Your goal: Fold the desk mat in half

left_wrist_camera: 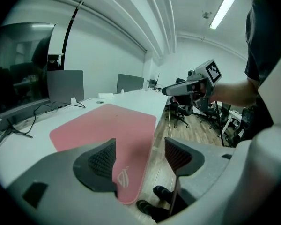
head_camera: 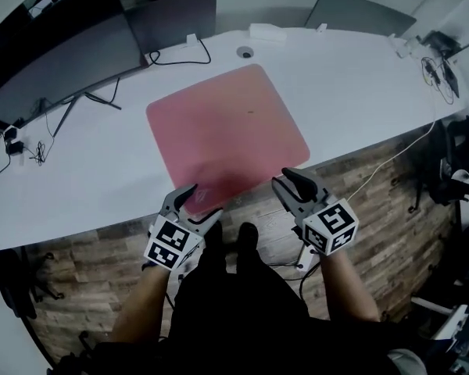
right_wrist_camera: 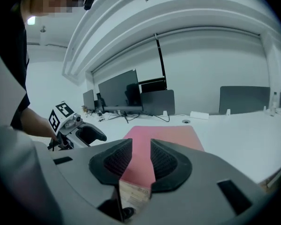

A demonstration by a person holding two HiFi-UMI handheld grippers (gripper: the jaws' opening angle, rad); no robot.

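A pink desk mat (head_camera: pixel 227 135) lies flat and unfolded on the white desk (head_camera: pixel 359 92), its near edge at the desk's front edge. My left gripper (head_camera: pixel 203 201) hovers at the mat's near left corner, jaws wide apart and empty. In the left gripper view the mat (left_wrist_camera: pixel 107 125), with a small logo on it, shows through the gap of the left gripper (left_wrist_camera: pixel 140 153). My right gripper (head_camera: pixel 285 180) sits just off the near right corner. Its jaws stand a narrow gap apart with nothing pinched; the mat (right_wrist_camera: pixel 159 135) lies beyond the right gripper (right_wrist_camera: pixel 141 156).
Dark monitors (head_camera: pixel 70 61) and cables (head_camera: pixel 102 96) line the desk's back left. A white box (head_camera: pixel 266 31) and a cable grommet (head_camera: pixel 245 52) sit behind the mat. Office chairs (head_camera: pixel 453 170) stand on the wooden floor at right. The person's shoes (head_camera: pixel 238 237) are below the desk edge.
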